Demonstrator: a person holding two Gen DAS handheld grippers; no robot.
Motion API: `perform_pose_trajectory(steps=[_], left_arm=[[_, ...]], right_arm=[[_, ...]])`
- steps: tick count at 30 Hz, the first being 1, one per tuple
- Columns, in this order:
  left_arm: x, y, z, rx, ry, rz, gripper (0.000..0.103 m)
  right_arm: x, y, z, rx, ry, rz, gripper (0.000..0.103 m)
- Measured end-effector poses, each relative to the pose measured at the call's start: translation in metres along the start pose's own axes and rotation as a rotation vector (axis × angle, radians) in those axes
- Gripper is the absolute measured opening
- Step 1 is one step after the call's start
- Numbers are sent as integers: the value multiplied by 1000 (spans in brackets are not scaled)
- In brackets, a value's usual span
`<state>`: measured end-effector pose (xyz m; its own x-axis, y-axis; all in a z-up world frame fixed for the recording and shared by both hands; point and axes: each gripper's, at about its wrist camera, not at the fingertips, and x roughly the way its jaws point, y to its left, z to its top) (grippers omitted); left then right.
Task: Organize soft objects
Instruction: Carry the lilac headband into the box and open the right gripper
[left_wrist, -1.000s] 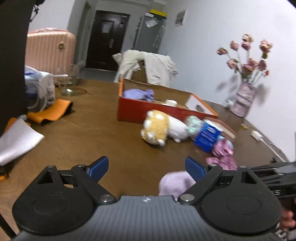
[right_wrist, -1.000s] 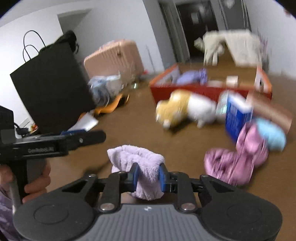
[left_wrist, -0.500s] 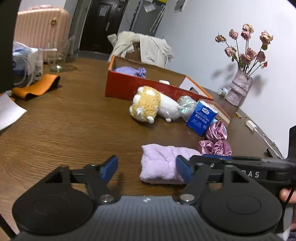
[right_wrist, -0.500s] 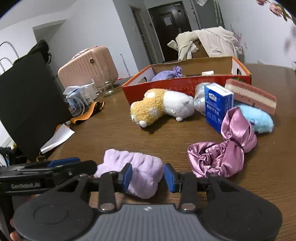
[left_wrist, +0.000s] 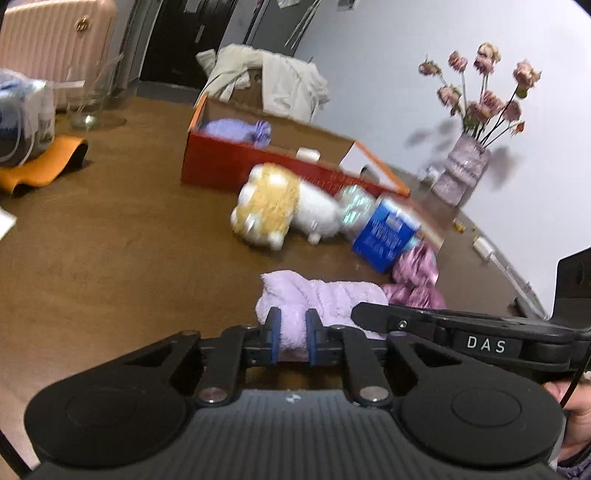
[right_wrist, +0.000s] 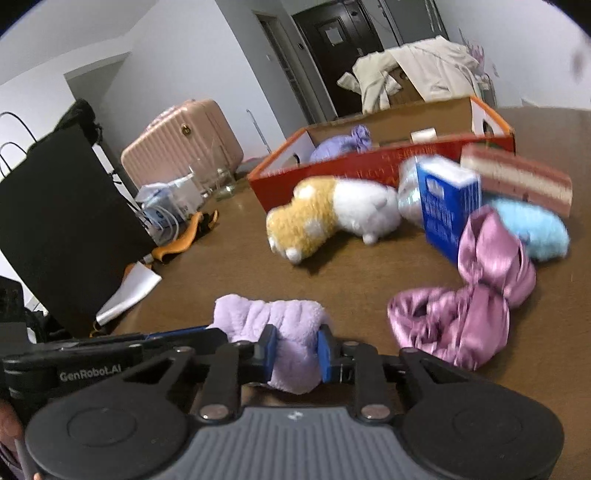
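Left gripper (left_wrist: 290, 341) closing, blue pads pinching one end of the fluffy lilac towel bundle (left_wrist: 321, 295) lying on the brown wooden table (left_wrist: 110, 258). Right gripper (right_wrist: 295, 349) also closing, clamped on the other end of that bundle (right_wrist: 273, 317). Right view alone shows a light-blue fuzzy cloth (right_wrist: 532, 229), a pink-and-cream layered sponge block (right_wrist: 517, 177) and a black paper bag (right_wrist: 55, 221). Left view alone shows a vase of dried pink flowers (left_wrist: 461, 170). Both show the red cardboard box (left_wrist: 229, 162).
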<state>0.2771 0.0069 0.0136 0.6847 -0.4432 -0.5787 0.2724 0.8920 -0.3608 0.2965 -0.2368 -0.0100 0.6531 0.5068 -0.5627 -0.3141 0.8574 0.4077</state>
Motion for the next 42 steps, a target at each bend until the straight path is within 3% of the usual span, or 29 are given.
perform_pose_trajectory(steps=[5,10,17,23,27,30,31,32,34,36,42], left_arm=[[3,-6,49,40,-81,-46,14],[36,-2,119,68,-118,-43,14],[112,27,189,40,-32,76,14],[155,50,197,69,55,246,16],[149,51,190,142,47,247,18],[141,48,190,144,33,245,22],[138,47,190,145,28,248,26],[134,46,190,144,24,253,35],[125,41,189,136,7,265,49],[110,35,186,153,-19,267,50],[55,14,175,178,-104,271,67]], right_arm=[[-8,-4,52,-47,-78,29,22],[20,-13,129,-92,-89,36,22],[114,-32,208,-46,56,33,22],[197,-58,214,75,247,30,22],[227,-60,200,95,343,12,25],[228,-54,197,82,339,9,29],[227,-52,197,66,330,-6,34],[224,-50,197,43,317,-30,46],[211,-42,197,-1,286,-75,47],[191,-38,199,-19,258,-74,47],[113,-17,198,-142,127,-128,50]])
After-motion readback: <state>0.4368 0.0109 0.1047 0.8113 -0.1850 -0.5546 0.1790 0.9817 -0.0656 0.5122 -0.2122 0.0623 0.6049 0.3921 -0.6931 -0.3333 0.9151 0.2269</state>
